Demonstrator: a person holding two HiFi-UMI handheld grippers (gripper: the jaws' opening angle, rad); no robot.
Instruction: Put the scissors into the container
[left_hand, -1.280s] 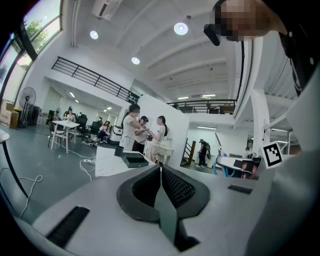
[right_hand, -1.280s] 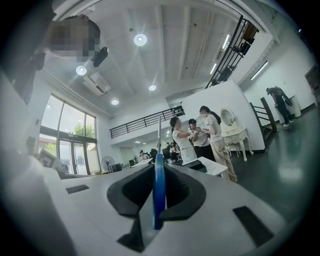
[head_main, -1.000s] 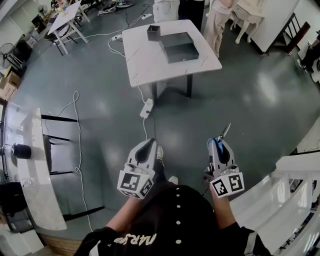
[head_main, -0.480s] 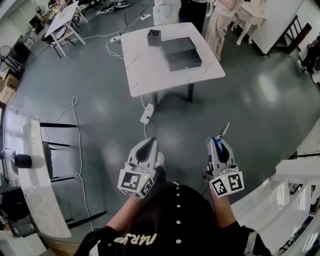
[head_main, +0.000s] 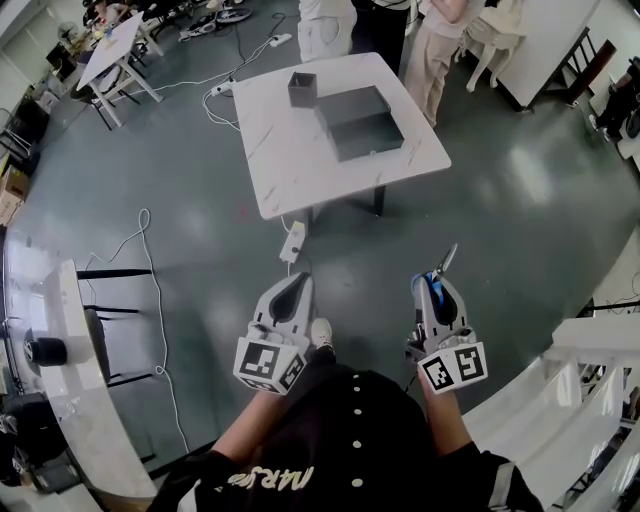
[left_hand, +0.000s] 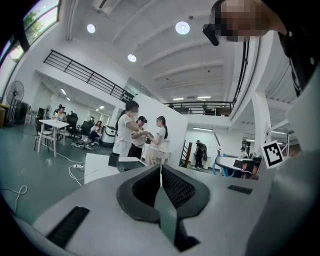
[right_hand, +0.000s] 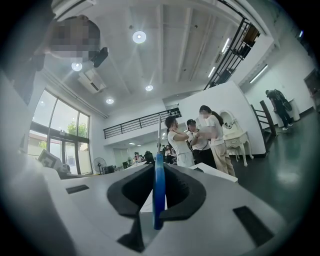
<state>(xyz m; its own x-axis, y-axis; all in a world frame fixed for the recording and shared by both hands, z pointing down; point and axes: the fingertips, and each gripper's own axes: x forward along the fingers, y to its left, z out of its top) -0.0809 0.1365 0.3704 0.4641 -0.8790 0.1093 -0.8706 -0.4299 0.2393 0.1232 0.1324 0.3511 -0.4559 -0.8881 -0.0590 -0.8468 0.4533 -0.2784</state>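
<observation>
Head view: left gripper (head_main: 297, 284) at 7 o'clock, jaws together, empty. Right gripper (head_main: 433, 285) at 5 o'clock, jaws narrow, clamped on scissors (head_main: 445, 268). The blade tip points to 1 o'clock, with the long axis in line with the jaws. Table (head_main: 290, 170) at 12 o'clock, well apart, bears tray (head_main: 362, 120) and cup (head_main: 302, 88).

Left gripper view: pads meet, nothing between.

Right gripper view: pads press the blue grip of the scissors, seen edge-on. The thin blade rises to 12 o'clock.
</observation>
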